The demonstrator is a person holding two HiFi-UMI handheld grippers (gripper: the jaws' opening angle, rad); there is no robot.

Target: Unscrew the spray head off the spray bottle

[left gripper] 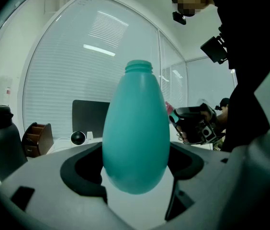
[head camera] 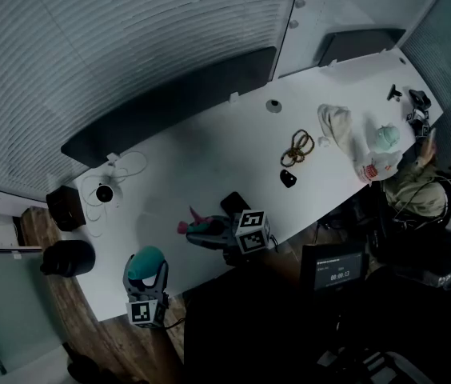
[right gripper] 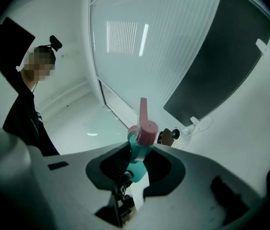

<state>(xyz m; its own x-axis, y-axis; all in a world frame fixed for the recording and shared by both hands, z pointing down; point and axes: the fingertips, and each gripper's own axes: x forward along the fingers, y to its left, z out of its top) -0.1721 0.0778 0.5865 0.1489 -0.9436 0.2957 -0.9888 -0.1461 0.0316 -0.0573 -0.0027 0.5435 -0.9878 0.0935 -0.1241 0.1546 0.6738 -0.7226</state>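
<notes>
Left gripper (head camera: 146, 282): fingers pinching teal bottle (left gripper: 135, 133), neck bare | Right gripper (head camera: 213, 232): fingers clamped on pink-and-teal spray head (right gripper: 143, 131), detached, right of bottle | both over tabletop (head camera: 209, 150) near edge

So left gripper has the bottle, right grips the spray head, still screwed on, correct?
Not screwed on: the left gripper view shows the neck of the bottle bare. The left gripper has the bottle, the right gripper grips the separate spray head.
</notes>
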